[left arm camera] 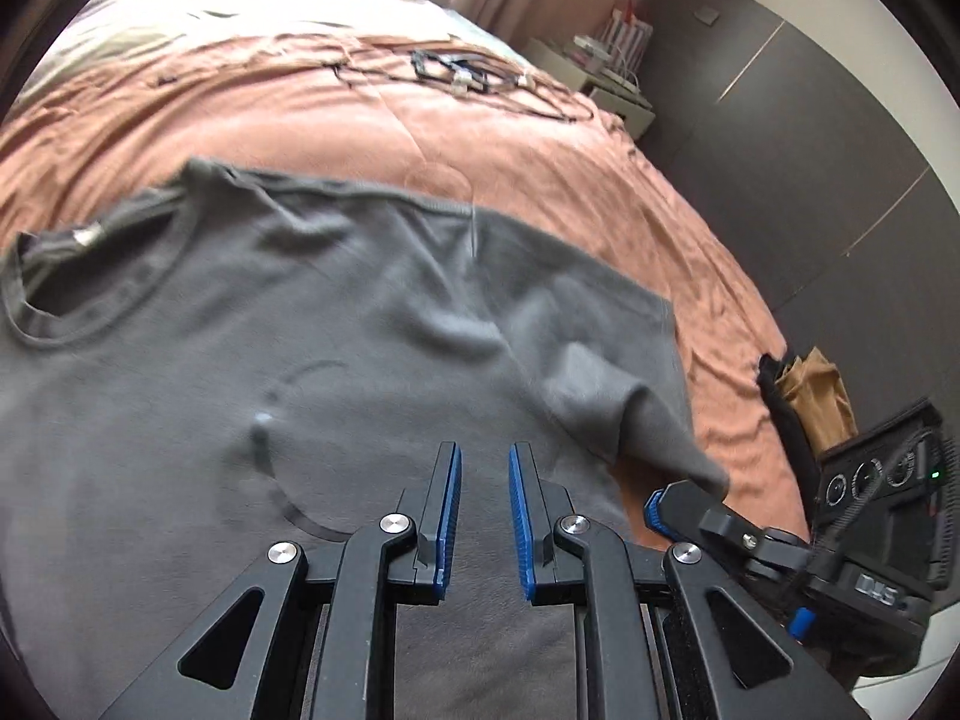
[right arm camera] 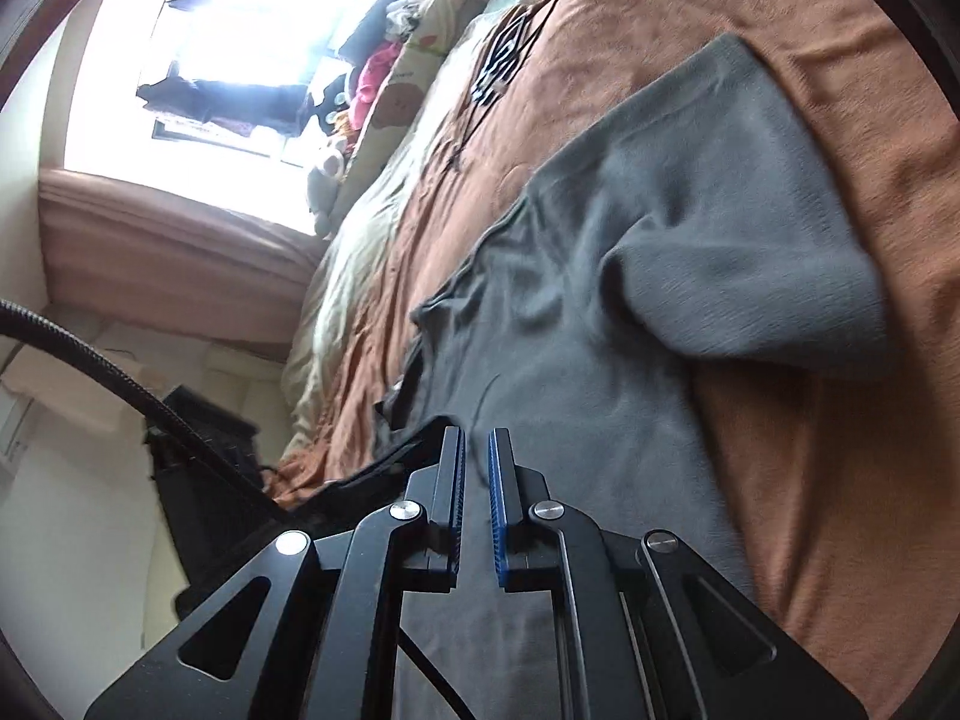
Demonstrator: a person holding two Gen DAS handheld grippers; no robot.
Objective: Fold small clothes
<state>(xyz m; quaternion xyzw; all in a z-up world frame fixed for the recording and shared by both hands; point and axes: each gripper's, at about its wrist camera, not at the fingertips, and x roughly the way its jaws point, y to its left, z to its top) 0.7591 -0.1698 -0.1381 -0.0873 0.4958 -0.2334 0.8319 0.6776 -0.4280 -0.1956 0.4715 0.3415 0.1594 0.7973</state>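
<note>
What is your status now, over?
Left claw open, empty. Right claw shut on grey shirt corner. Cables on bed, far off.

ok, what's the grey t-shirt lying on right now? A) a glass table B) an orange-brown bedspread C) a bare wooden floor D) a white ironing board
B: the grey t-shirt lies spread on the orange-brown bedspread, which shows past its far and right edges in both wrist views.
</note>
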